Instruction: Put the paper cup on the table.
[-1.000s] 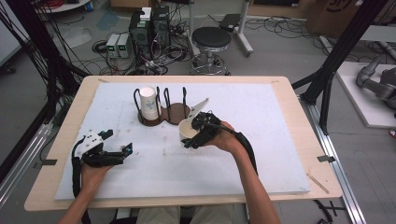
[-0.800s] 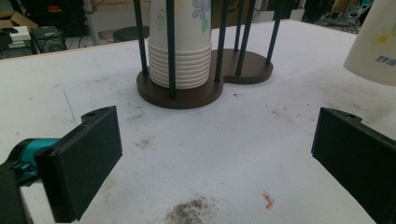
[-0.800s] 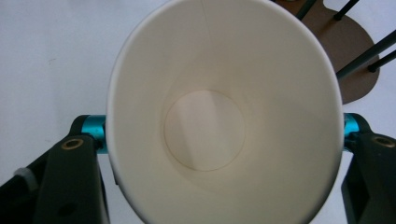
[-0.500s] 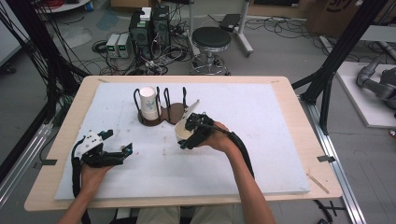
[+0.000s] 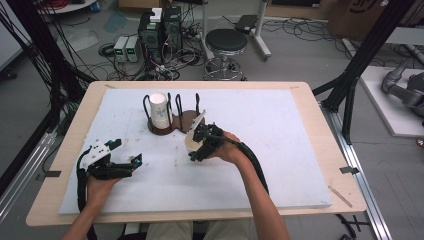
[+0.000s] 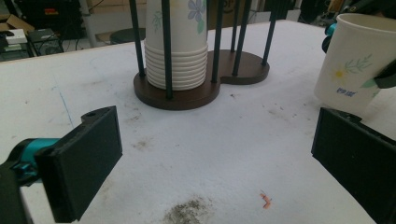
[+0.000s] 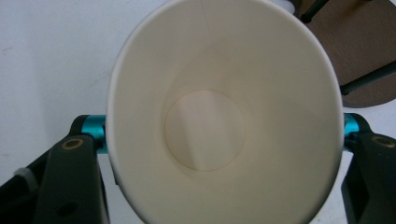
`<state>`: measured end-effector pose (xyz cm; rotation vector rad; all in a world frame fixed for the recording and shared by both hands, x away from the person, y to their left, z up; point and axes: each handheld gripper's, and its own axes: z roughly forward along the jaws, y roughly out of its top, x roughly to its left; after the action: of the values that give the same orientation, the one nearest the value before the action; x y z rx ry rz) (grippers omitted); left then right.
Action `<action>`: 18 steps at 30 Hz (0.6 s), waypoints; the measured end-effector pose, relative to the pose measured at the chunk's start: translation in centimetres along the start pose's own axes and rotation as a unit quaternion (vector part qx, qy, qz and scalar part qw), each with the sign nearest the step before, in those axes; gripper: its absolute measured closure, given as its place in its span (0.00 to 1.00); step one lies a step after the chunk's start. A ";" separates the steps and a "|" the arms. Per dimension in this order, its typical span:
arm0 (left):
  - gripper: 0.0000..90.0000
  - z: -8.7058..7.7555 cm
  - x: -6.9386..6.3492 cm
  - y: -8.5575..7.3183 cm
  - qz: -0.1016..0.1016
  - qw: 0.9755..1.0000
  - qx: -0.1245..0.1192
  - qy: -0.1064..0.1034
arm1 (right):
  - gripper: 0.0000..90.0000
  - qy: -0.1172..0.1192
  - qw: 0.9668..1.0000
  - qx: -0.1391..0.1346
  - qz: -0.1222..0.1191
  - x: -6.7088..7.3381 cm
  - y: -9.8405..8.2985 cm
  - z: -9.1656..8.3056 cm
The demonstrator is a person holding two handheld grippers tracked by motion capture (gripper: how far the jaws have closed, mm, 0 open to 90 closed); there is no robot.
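One paper cup (image 5: 192,144) stands upright, mouth up, clamped in right tongs (image 5: 202,145); left tongs (image 5: 126,152) gape wide, empty.

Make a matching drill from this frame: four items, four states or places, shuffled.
Items:
1. left hand-held gripper
2. right hand-held gripper
3. stack of cups
4. foam mat

States:
A. covers the tabletop
B. shut on a single paper cup
C. inside the rod holder
D. open, holding nothing

Pairs: 1-D, 2-B, 3-C, 4-A
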<state>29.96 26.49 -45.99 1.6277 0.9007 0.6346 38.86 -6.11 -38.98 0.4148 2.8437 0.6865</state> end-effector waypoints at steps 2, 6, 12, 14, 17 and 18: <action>0.02 0.0 0.0 0.0 0.001 1.000 0.001 0.000 | 0.33 -0.002 1.000 0.000 0.001 0.0 0.1 0.2; 0.02 0.0 0.0 0.0 0.001 1.000 0.001 0.000 | 0.33 -0.003 1.000 0.002 0.000 0.0 0.1 0.5; 0.02 0.0 -0.1 0.0 0.003 1.000 0.001 0.000 | 0.33 -0.002 1.000 0.016 -0.001 0.0 0.0 1.1; 0.02 0.0 0.0 0.0 0.002 1.000 0.001 0.001 | 0.33 -0.003 1.000 0.015 -0.001 0.0 0.0 1.2; 0.02 0.0 -0.1 0.0 0.003 1.000 0.000 0.001 | 0.33 -0.003 1.000 0.015 0.002 -0.1 0.0 1.3; 0.02 0.0 -0.1 0.0 0.004 1.000 0.000 0.000 | 0.32 -0.002 1.000 0.015 0.002 -0.1 0.0 1.3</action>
<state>29.90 26.44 -45.99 1.6322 0.8956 0.6395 39.21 -5.60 -40.09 0.4259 2.8523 0.6439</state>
